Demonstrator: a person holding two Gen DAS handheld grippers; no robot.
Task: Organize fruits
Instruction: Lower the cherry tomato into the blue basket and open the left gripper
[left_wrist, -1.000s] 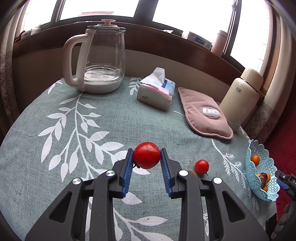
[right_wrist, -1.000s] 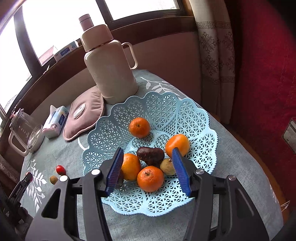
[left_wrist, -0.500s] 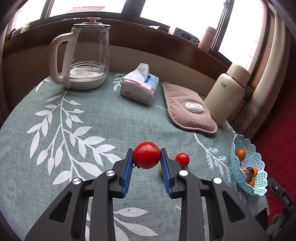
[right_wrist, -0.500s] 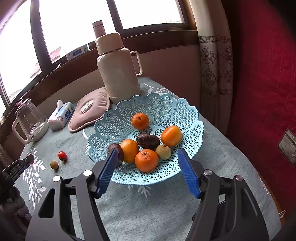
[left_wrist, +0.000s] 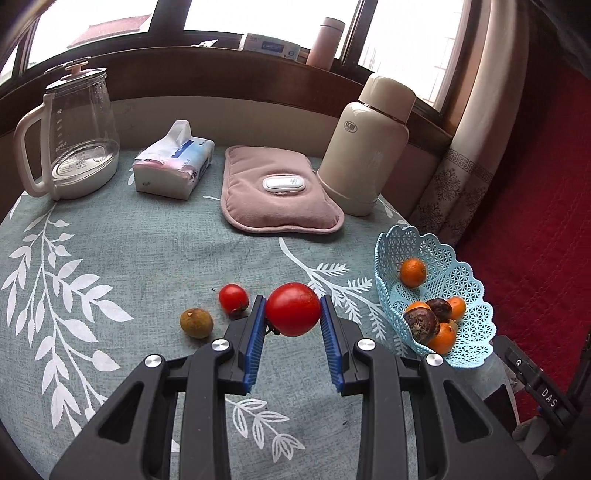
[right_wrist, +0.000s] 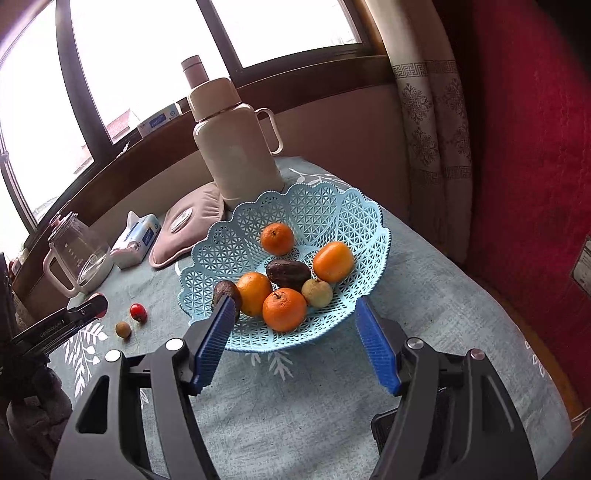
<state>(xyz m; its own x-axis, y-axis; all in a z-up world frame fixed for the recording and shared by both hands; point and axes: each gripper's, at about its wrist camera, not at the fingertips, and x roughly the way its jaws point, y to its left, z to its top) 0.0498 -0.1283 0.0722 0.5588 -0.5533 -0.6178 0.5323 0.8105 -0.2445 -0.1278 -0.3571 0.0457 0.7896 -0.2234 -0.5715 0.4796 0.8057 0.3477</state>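
Note:
My left gripper (left_wrist: 292, 314) is shut on a large red tomato (left_wrist: 292, 308) and holds it above the tablecloth, left of the blue lattice basket (left_wrist: 469, 280). A small red tomato (left_wrist: 232, 297) and a brownish round fruit (left_wrist: 196, 322) lie on the cloth just left of the gripper; both also show in the right wrist view, the tomato (right_wrist: 137, 311) and the fruit (right_wrist: 123, 329). My right gripper (right_wrist: 295, 332) is open and empty, at the near rim of the basket (right_wrist: 332, 206), which holds several oranges, dark fruits and a pale one.
At the back stand a glass kettle (left_wrist: 74, 136), a tissue pack (left_wrist: 173, 166), a pink heating pad (left_wrist: 277, 192) and a cream thermos (left_wrist: 369, 144). A curtain and red wall lie right of the round table's edge (right_wrist: 498, 306).
My left gripper has carried the large tomato rightward toward the basket, passing the small tomato. My right gripper has drawn back from over the basket to its near rim.

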